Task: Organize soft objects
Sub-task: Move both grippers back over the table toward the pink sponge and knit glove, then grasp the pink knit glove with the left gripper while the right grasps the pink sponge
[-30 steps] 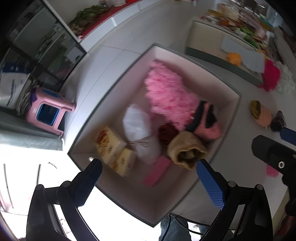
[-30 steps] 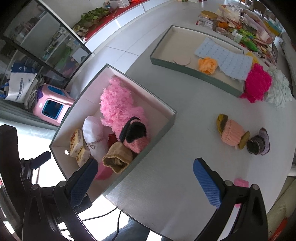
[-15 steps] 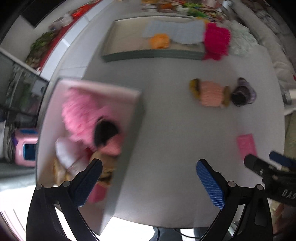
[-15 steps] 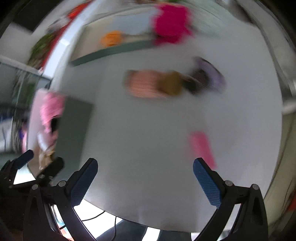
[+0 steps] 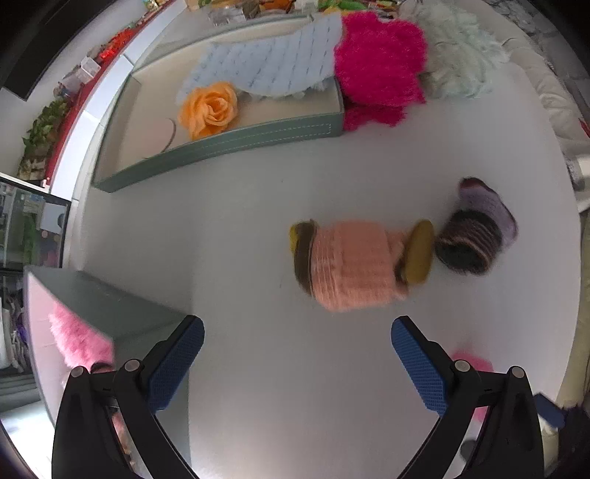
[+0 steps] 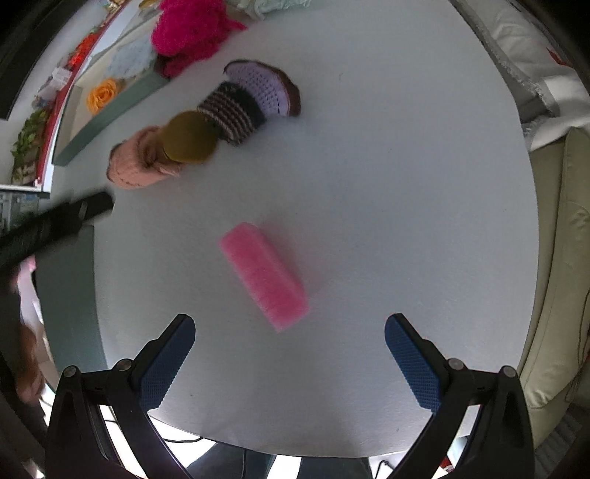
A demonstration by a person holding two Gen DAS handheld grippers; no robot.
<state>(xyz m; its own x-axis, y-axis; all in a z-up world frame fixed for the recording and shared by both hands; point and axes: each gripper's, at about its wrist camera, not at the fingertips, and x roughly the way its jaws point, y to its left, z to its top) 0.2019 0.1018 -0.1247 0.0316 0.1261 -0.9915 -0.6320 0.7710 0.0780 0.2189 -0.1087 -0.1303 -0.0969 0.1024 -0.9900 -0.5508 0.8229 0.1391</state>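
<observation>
pink sponge (image 6: 263, 279): loose on the surface (image 6: 368, 202), just ahead of right gripper (image 6: 289, 353), fingers released, empty. left gripper (image 5: 297, 359) likewise released near knitted pink sock (image 5: 350, 265). step, judged: approach; next calls for lowering and closing across the sponge.

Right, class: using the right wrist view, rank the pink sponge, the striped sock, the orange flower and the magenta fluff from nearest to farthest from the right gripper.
1. Pink sponge: just ahead of the open right gripper, centre.
2. Striped sock: farther on, mid-table.
3. Orange flower and magenta fluff: both at the far left, flower in the tray; too close to call.
</observation>
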